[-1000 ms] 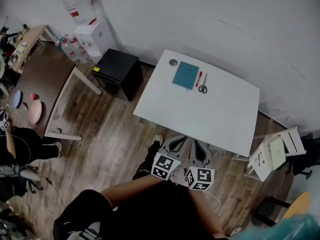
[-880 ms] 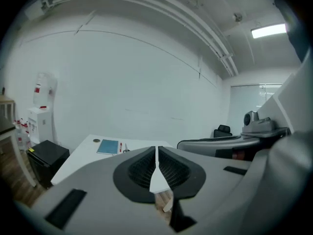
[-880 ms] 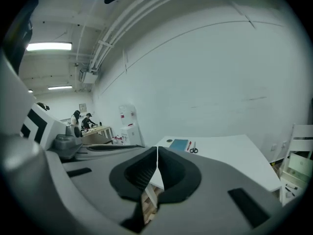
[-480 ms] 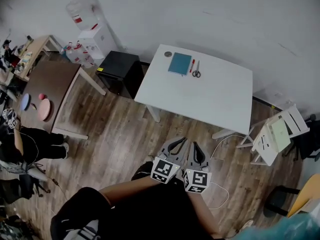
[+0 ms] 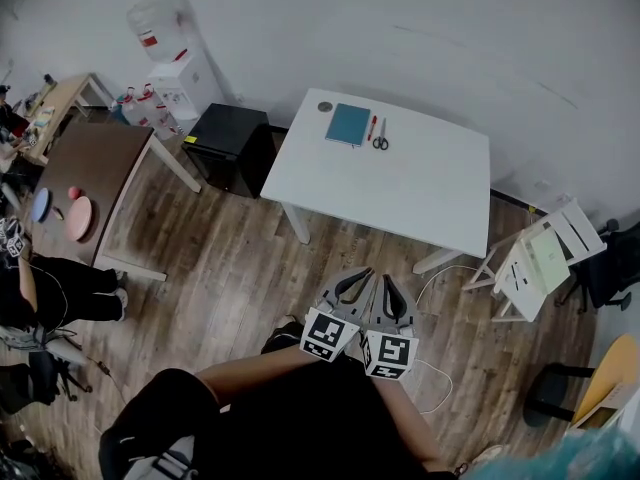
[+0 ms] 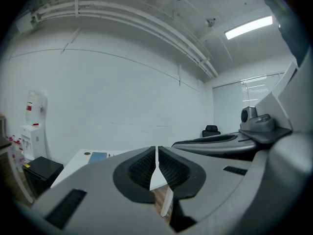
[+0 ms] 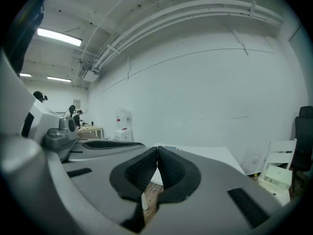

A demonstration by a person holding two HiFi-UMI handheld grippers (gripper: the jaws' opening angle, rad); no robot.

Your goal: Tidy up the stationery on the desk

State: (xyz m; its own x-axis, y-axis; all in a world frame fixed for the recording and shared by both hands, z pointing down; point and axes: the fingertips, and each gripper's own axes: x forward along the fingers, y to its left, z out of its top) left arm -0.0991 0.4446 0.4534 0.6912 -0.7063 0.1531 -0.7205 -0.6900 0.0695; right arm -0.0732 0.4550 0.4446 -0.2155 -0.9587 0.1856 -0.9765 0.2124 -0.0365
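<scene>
On the far part of the white desk [image 5: 420,193] lie a blue notebook [image 5: 347,124], a red pen [image 5: 371,128], black-handled scissors [image 5: 381,141] and a small round grey thing [image 5: 324,107]. My left gripper [image 5: 366,273] and right gripper [image 5: 385,281] hang side by side over the wooden floor, well short of the desk's near edge. Both are shut with nothing between the pads. In the left gripper view the left gripper [image 6: 156,149] points toward the desk [image 6: 73,163] and the notebook [image 6: 98,156]. The right gripper [image 7: 157,150] faces the desk [image 7: 210,154] too.
A black cabinet [image 5: 232,144] stands left of the desk, with a water dispenser [image 5: 178,56] behind it. A brown table [image 5: 85,168] and a seated person [image 5: 45,283] are at far left. A white folding chair [image 5: 545,256] stands right of the desk. A white cable [image 5: 440,383] lies on the floor.
The desk has drawn away from me and now sits higher and smaller in the head view. Both grippers came back from its near edge together and stayed shut.
</scene>
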